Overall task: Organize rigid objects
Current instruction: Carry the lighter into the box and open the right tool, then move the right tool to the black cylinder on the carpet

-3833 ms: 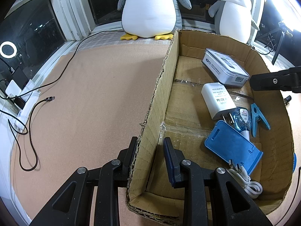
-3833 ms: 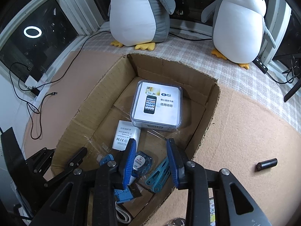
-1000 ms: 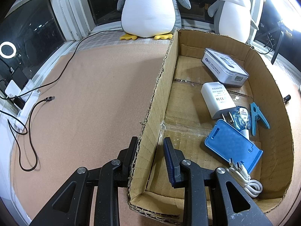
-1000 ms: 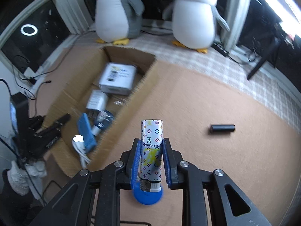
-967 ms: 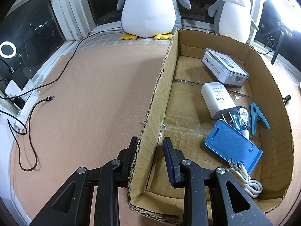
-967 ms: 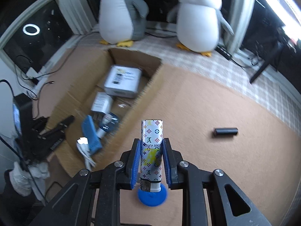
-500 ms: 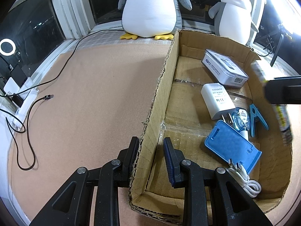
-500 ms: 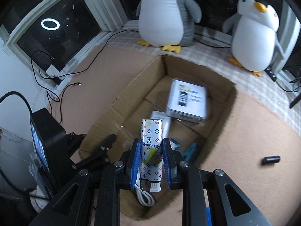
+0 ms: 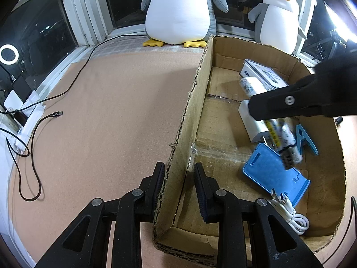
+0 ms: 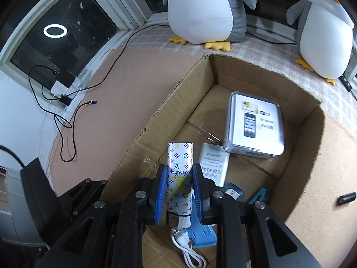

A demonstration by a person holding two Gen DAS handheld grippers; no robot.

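Note:
My right gripper (image 10: 180, 170) is shut on a white power bank (image 10: 179, 178) printed with coloured monograms, held upright over the near end of an open cardboard box (image 10: 178, 102). In the left wrist view the same power bank (image 9: 281, 140) is blurred, slanting above the white adapter (image 9: 252, 122) and blue phone stand (image 9: 267, 169). My left gripper (image 9: 179, 176) straddles the box's left wall (image 9: 196, 102); the left pad touches the cardboard and a gap shows at the right pad. The box also holds a white packaged case (image 10: 254, 125), a blue clip (image 10: 258, 196) and a white cable (image 10: 189, 252).
A short black cylinder (image 10: 345, 197) lies on the brown mat right of the box. Two plush penguins (image 10: 203, 6) (image 10: 323, 26) stand behind it by the windows. Black cables (image 9: 33, 134) and a power strip (image 9: 24, 120) run along the mat's left edge.
My right gripper has carried the power bank from above the bare mat to over the box and now lower inside it. The left gripper and the box have stayed put.

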